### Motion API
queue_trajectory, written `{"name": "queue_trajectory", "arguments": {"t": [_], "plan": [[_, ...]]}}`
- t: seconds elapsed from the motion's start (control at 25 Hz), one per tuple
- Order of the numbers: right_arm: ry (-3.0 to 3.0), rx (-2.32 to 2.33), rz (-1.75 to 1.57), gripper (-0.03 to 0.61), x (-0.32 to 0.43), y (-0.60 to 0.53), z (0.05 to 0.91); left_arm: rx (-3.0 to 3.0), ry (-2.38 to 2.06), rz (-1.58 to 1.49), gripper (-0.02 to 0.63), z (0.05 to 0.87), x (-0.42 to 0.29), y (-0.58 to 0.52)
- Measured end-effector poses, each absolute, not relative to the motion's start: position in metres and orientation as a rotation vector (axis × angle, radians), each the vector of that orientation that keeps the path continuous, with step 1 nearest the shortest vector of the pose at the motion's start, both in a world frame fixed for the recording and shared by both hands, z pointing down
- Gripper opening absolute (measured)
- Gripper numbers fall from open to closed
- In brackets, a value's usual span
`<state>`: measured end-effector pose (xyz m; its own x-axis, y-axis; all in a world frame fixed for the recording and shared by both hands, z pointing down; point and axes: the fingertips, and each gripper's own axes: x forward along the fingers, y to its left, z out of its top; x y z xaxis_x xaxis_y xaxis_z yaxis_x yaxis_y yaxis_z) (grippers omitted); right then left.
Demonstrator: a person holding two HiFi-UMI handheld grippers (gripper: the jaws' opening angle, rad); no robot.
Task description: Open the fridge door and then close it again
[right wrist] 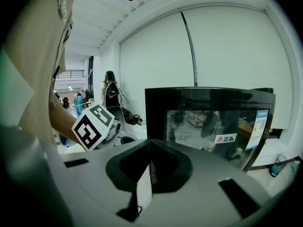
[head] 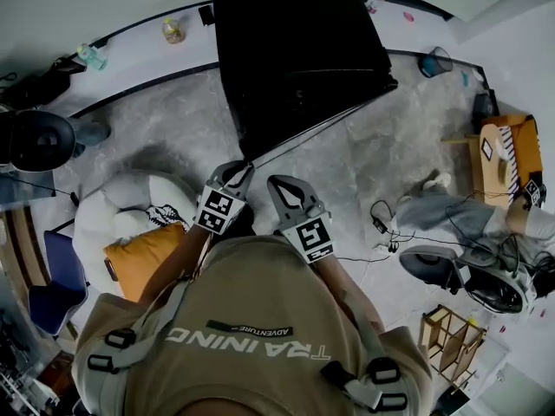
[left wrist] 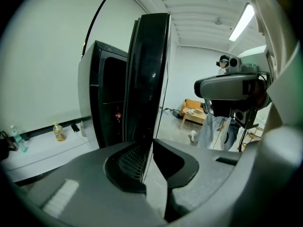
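The black fridge stands ahead of me with its door swung partly open. In the left gripper view the door appears edge-on, beside the dark open cabinet. My left gripper is at the door's free edge, and its jaws are closed on that edge. My right gripper hangs just right of it, shut and holding nothing. The right gripper faces the door's glass front, which carries stickers. The left gripper's marker cube also shows in the right gripper view.
A white ledge along the wall holds two bottles. A white beanbag and an orange cushion lie to my left. To the right are floor cables, a seated person's legs and a wooden table.
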<state>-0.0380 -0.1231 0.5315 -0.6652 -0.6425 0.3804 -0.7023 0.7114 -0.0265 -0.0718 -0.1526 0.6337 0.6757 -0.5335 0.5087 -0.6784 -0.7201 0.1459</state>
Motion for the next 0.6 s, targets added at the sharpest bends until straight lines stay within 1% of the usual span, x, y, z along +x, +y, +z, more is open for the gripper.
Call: {"name": "queue_trajectory", "arguments": {"t": [0.6], "plan": [[-2.700, 0.845, 0.237, -0.005, 0.033, -0.069, 0.536, 2.390, -1.148, 0.663, 0.041, 0.631, -0.031, -0.091]]}}
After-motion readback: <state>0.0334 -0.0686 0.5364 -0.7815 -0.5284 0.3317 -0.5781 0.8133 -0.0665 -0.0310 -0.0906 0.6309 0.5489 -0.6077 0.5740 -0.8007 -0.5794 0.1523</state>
